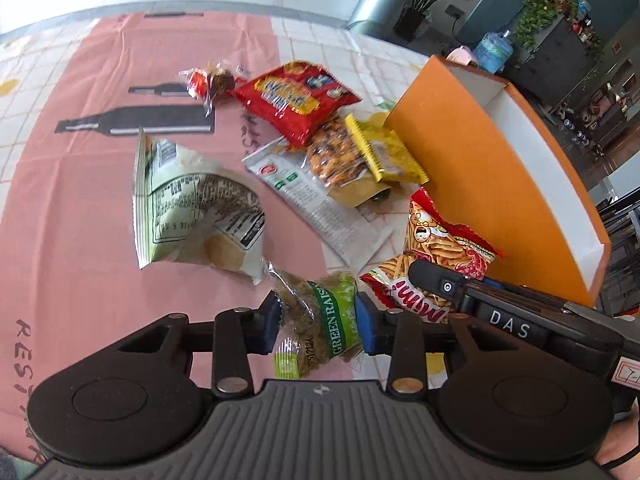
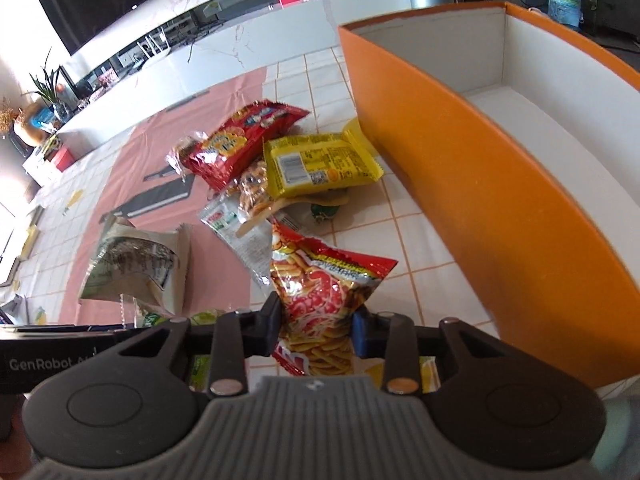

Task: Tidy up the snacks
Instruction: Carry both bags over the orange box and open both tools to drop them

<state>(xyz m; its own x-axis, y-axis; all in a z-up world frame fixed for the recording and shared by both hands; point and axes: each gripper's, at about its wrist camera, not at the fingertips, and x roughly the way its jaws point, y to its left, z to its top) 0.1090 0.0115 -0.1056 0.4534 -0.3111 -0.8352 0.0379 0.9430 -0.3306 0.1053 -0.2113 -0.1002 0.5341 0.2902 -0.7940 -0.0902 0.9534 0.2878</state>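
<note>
Raisin bag (image 1: 320, 320) clamped by left gripper (image 1: 318, 326), red snack-stick bag (image 2: 320, 304) clamped by right gripper (image 2: 316, 330), orange box (image 2: 480, 200) alongside.

both tools are of the same make. the left tool (image 1: 318, 322) has a ribbed grey housing at the bottom edge with a small round emblem at its top. on each side sits a matt black lobe with a raised round disc. two flat black link bars run forward, each pinned by a silver rivet. the fingers are black with blue pads (image 1: 366, 326). the right tool (image 2: 316, 326) shows the same ribbed grey housing, black lobes, riveted links and one blue pad (image 2: 359, 334). seen from the left wrist, its black side bears white letters "das" and a small round button.
</note>
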